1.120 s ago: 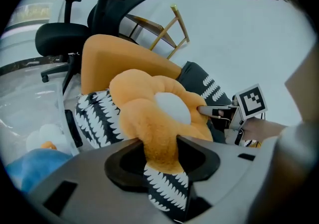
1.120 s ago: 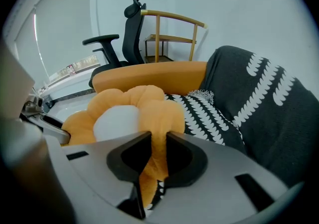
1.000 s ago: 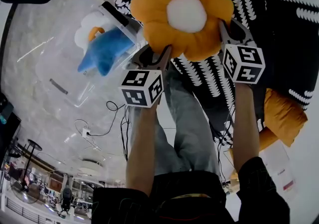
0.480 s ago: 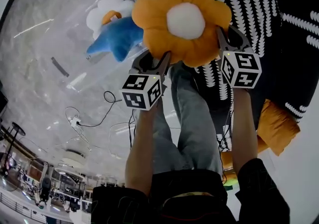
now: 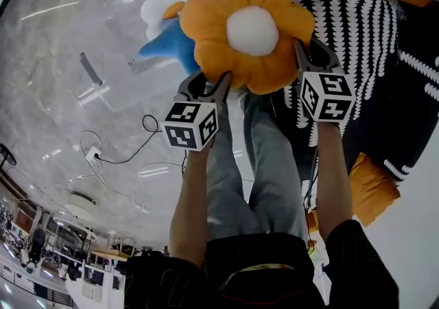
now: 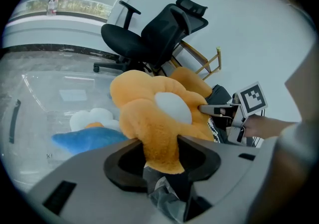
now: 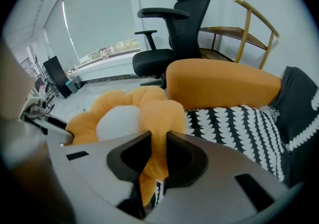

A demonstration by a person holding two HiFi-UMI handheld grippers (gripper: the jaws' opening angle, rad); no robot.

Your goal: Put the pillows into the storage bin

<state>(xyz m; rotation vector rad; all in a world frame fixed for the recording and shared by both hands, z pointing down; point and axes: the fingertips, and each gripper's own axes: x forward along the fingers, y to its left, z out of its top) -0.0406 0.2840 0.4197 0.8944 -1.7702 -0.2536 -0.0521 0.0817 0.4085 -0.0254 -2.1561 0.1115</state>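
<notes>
An orange flower pillow [image 5: 250,29] with a white centre hangs between my two grippers. My left gripper [image 5: 221,82] is shut on a petal at its lower left [image 6: 158,141]. My right gripper [image 5: 302,50] is shut on a petal at its right edge [image 7: 155,138]. The pillow's left side hangs over the clear storage bin [image 5: 103,47], which holds a blue pillow [image 5: 168,47] and a white flower pillow [image 5: 163,0]; both show in the left gripper view too, blue pillow [image 6: 84,141] and white one [image 6: 92,117].
A black-and-white patterned cushion [image 5: 350,47] and an orange cushion [image 7: 219,86] lie to the right; another orange cushion [image 5: 370,187] sits lower right. A black office chair [image 6: 159,29] and a wooden chair [image 7: 249,29] stand behind. Cables [image 5: 120,156] trail on the floor.
Both grippers have carried the orange flower pillow leftward, from over the patterned cushion to partly over the clear bin. The grips look unchanged.
</notes>
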